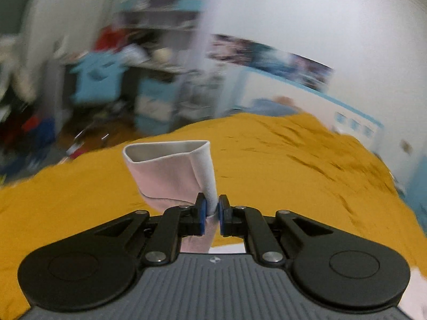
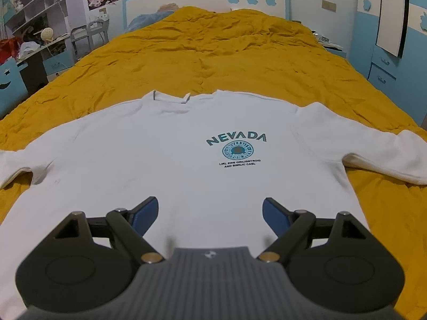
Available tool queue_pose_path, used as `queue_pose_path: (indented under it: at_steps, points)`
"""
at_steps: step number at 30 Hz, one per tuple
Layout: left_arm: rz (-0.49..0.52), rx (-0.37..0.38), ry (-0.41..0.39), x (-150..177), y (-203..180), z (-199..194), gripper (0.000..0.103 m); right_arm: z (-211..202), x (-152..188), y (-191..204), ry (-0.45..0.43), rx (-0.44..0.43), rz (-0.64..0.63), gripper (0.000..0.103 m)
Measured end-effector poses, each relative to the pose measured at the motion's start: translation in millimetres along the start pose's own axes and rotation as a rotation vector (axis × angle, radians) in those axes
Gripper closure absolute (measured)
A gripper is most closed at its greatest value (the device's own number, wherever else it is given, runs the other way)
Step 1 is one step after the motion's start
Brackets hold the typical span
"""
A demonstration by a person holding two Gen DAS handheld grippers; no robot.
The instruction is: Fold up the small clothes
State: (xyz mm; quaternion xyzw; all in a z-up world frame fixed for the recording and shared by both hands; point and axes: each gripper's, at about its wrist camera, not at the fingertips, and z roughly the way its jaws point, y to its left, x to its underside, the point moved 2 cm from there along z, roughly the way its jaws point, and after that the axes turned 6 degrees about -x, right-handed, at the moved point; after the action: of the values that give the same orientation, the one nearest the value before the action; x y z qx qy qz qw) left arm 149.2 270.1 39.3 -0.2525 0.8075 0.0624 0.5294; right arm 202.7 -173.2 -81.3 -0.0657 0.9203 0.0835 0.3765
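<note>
In the left wrist view, the left gripper (image 1: 212, 209) is pinching a white sleeve cuff (image 1: 170, 170) between its blue pads (image 1: 203, 213) and holding it up above the mustard bedspread (image 1: 293, 160), the cuff's open end standing clear of the cloth, while the room behind is blurring too much for any writing to be read. In the right wrist view, the right gripper (image 2: 210, 214) is hovering with its jaws spread wide and holding nothing over the lower half of a white sweatshirt (image 2: 133, 160), which is lying flat and face up at the near end of the bedspread with "NEVADA" (image 2: 236, 138) printed in teal over a round seal. Bare bedspread is stretching away beyond the collar (image 2: 184, 97) toward the headboard (image 2: 208, 2), and the right sleeve (image 2: 373, 149) is reaching almost to the bed's edge.
</note>
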Motion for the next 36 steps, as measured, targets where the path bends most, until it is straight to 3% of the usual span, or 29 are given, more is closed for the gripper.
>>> queue_pose_path:
  at_steps: [4,6,9,15,22,24,27,32,36]
  points:
    - [0.176,0.097,-0.001,18,-85,-17,0.094,-8,2,-5,-0.002,-0.009,0.014,0.032]
    - [0.247,0.153,0.011,32,-122,-23,0.094,-12,5,-8,-0.004,-0.013,0.020,0.041]
    - [0.324,0.227,0.059,57,-163,-24,0.094,-16,9,-13,-0.001,-0.020,0.026,0.049]
    - [0.469,0.293,0.211,122,-208,-5,0.094,-17,15,-18,0.020,-0.022,0.031,0.051]
    - [0.461,0.403,0.458,173,-195,14,0.091,-12,20,-7,0.045,-0.059,0.014,0.051]
    - [0.418,0.467,0.529,180,-189,18,0.078,-12,20,-1,0.050,-0.076,0.005,0.051]
    - [0.302,0.578,0.616,179,-179,23,0.078,-11,19,9,0.051,-0.100,-0.011,0.051]
    - [0.244,0.663,0.616,169,-164,15,0.075,-12,11,22,0.039,-0.166,-0.013,0.051]
    - [0.256,0.613,0.551,149,-150,7,0.073,-6,-2,36,0.042,-0.245,0.012,0.051]
